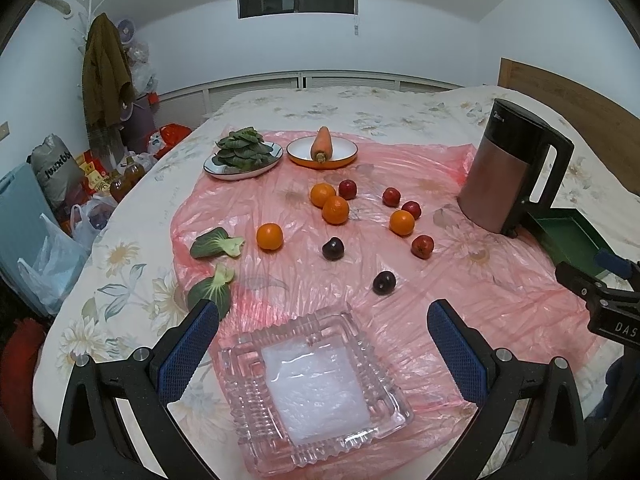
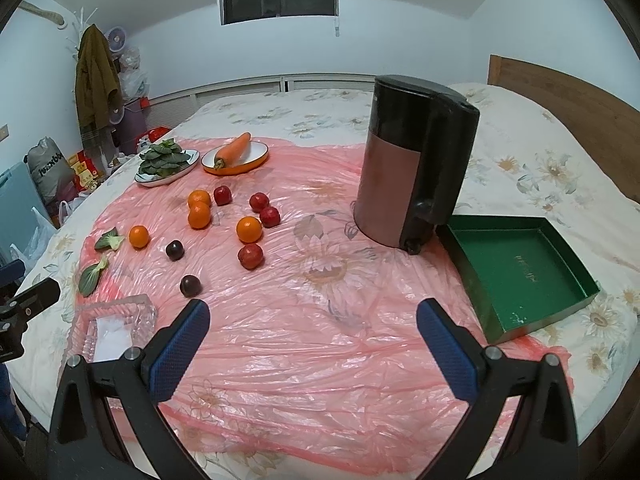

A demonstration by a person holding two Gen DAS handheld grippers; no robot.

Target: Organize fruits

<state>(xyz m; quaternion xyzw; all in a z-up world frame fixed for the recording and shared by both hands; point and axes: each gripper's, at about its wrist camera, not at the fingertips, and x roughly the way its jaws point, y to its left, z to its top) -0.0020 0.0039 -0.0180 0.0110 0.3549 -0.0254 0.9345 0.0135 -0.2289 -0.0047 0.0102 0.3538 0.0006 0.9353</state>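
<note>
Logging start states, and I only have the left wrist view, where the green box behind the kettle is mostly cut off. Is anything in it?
Observer: No. The right wrist view shows the whole shallow green cardboard box, and it is empty, with only faint lettering on its floor.
Operator: And the right gripper? I see just its side.
Observer: The right gripper is open, with nothing between its blue pads. It is over a bare stretch of the pink plastic sheet.
</note>
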